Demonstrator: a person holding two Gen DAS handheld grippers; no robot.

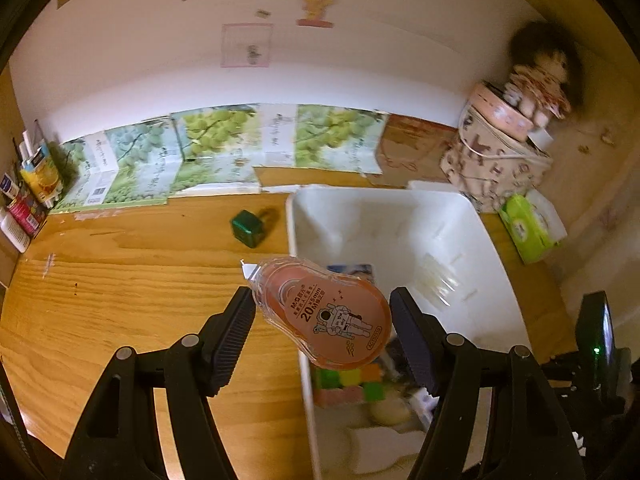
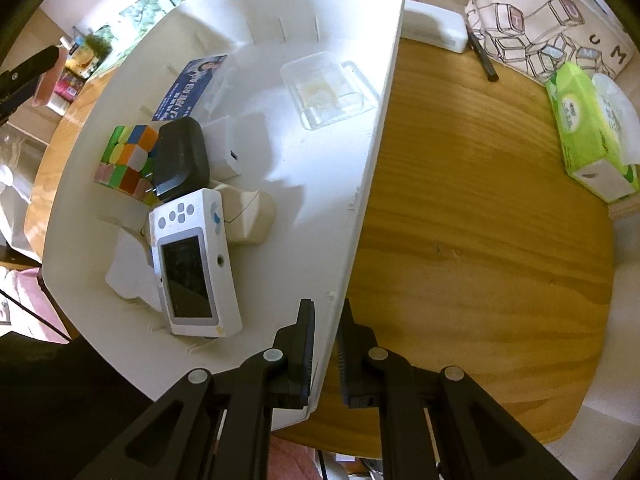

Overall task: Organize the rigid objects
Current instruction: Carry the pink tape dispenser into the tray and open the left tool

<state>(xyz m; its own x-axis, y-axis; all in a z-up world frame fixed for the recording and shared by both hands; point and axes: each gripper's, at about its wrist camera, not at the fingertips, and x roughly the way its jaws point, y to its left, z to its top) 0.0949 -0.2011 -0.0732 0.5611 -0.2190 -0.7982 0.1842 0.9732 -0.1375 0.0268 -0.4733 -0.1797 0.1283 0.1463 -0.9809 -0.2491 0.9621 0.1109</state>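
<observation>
Between left tongs (image 1: 322,316), gripped: correction tape dispenser (image 1: 324,312), long axis 10-to-4 o'clock, tip at 10, over white bin (image 1: 294,216) left rim. Bin interior lies 3 o'clock. Right tongs (image 2: 325,350) clamp bin rim.

An orange correction tape (image 1: 324,314) hangs tilted, tip toward ten o'clock, over the white bin's (image 2: 372,152) rim. Inside the bin lie a puzzle cube (image 2: 126,158), a black case (image 2: 182,158) and a white handheld device (image 2: 194,264). A green cube (image 1: 248,229) sits on the table at eleven o'clock.
</observation>
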